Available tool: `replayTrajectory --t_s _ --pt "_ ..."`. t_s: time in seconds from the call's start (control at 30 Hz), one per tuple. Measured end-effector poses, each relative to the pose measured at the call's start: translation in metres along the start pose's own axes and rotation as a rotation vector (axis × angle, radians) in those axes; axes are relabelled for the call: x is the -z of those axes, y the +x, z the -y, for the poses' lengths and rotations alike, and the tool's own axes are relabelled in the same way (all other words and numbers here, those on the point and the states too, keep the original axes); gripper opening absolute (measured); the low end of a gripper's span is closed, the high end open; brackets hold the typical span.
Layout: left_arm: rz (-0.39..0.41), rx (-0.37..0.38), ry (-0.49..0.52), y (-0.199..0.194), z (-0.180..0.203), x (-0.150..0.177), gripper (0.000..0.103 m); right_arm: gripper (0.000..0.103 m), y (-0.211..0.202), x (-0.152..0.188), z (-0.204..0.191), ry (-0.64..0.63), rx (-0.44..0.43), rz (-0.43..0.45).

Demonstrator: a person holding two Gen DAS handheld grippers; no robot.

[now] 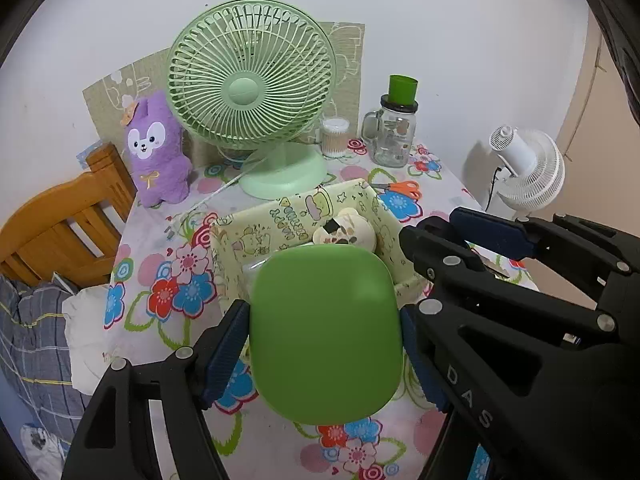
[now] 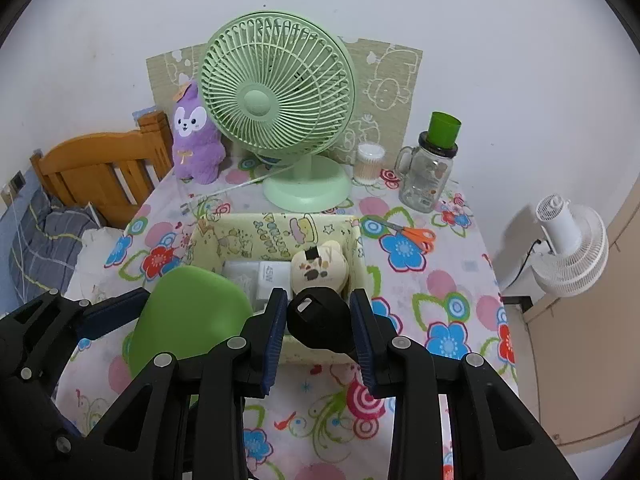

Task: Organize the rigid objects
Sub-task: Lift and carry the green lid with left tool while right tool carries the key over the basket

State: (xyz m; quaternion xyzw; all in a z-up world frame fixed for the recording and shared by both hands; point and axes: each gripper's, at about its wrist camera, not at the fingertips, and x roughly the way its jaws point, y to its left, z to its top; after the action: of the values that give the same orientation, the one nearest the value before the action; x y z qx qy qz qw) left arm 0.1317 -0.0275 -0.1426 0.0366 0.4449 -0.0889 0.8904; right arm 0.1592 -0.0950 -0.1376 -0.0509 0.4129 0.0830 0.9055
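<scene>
My left gripper [image 1: 322, 312] is shut on a smooth green rounded-square case [image 1: 326, 336], pinching its two sides between the blue pads just above the flowered tablecloth. In the right wrist view the same green case [image 2: 188, 316] hangs at the lower left. My right gripper [image 2: 319, 296] is shut on a chunky black object [image 2: 320, 324] with a slot in its top, held over the near rim of a pale yellow cartoon-print storage box [image 2: 276, 224]. Inside the box lie white cartons [image 2: 272, 276] and a cream round item [image 2: 318, 270]. The two grippers sit side by side.
Behind the box stand a green desk fan [image 2: 280, 108], a purple plush [image 2: 196, 136], a cotton-swab tub [image 2: 370, 162] and a glass jar mug [image 2: 428, 176] topped by a green cup. Orange scissors [image 2: 416, 236] lie right of the box. A wooden headboard [image 2: 96, 172] is at the left, a white fan [image 2: 572, 248] at the right.
</scene>
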Motion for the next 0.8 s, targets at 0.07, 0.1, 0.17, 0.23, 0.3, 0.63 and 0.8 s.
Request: replayTrajectory --t_s 0.07,0.1,0.17,0.23,0.3,0.63,0.8 --pt "-0.002 -0.005 -0.005 0.004 -0.001 -0.004 0.077 0.035 0.005 -0.004 0.001 -0.001 -0.005 -0.001" --pt "-0.004 -0.008 -0.008 0.006 -0.001 -0.006 0.077 0.035 0.008 -0.006 0.001 -0.002 -0.007 -0.002" --pt "-0.008 -0.013 -0.014 0.011 -0.003 -0.01 0.077 0.035 0.014 -0.01 0.002 -0.004 -0.013 -0.006" --pt "-0.011 -0.019 -0.022 0.016 -0.005 -0.014 0.077 0.035 0.02 -0.014 0.002 -0.006 -0.021 -0.01" --pt "-0.014 -0.023 -0.033 0.02 -0.008 -0.017 0.077 0.035 0.025 -0.017 0.002 -0.007 -0.029 -0.013" --pt "-0.045 -0.052 -0.072 0.049 -0.021 -0.025 0.077 0.035 0.064 -0.027 -0.002 0.001 -0.085 -0.073" --pt "-0.075 -0.073 -0.076 0.065 -0.023 -0.026 0.077 0.036 0.084 -0.027 0.0 0.005 -0.113 -0.111"
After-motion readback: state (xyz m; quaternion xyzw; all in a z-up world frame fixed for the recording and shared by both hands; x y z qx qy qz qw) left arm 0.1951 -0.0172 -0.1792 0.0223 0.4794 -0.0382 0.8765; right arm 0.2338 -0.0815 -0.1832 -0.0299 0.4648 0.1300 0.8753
